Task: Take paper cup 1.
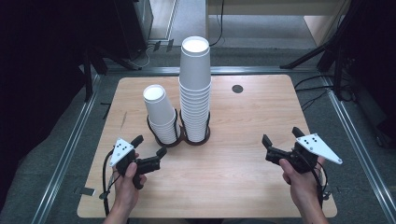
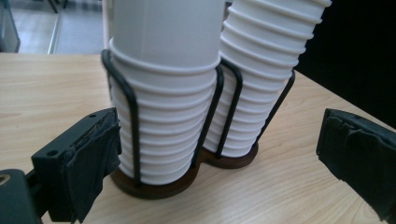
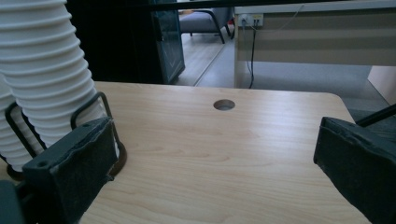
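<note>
On table: two cup stacks (image 1: 177, 105)

Soft, even light fell from overhead on the pale wooden desk (image 1: 233, 154), which was bright while the surroundings at left and right sank into near black. The tall stack of white paper cups (image 1: 195, 88) cast only faint shadows. In the gripper views the black padded jaws nearest the lens were blurred, and colours looked slightly washed.
</note>
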Motion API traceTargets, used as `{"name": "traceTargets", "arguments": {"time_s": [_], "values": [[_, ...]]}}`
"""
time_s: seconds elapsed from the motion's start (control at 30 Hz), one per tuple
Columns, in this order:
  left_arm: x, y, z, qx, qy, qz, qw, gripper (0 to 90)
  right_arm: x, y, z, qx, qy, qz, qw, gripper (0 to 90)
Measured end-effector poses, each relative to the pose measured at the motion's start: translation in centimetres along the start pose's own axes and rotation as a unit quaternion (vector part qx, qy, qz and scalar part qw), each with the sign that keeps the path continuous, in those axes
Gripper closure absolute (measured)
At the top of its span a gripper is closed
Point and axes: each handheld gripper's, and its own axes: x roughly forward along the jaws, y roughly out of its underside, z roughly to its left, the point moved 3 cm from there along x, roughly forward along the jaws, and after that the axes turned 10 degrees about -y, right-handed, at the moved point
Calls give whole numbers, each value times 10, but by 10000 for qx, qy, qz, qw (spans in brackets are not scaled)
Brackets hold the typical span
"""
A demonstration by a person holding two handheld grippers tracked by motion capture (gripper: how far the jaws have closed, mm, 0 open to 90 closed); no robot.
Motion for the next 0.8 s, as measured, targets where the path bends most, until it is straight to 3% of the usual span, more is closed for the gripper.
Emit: {"name": "traceTargets", "arguments": {"time_s": [0.17, 0.27, 0.47, 0.8], "values": [[10, -4, -14, 52, -76, 68, 9999, 0, 12, -17, 16, -65, -92, -75, 9999, 0], [17, -8, -27, 128, -18, 48, 9999, 0, 20, -28, 28, -98, -217, -116, 9996, 0], [27, -17, -41, 162, 39, -32, 9999, 0, 32, -45, 49, -190, -425, -143, 9988, 0], [48, -26, -69, 276, 32, -83, 9996, 0, 56, -61, 71, -166, -535, -131, 9983, 0]]}}
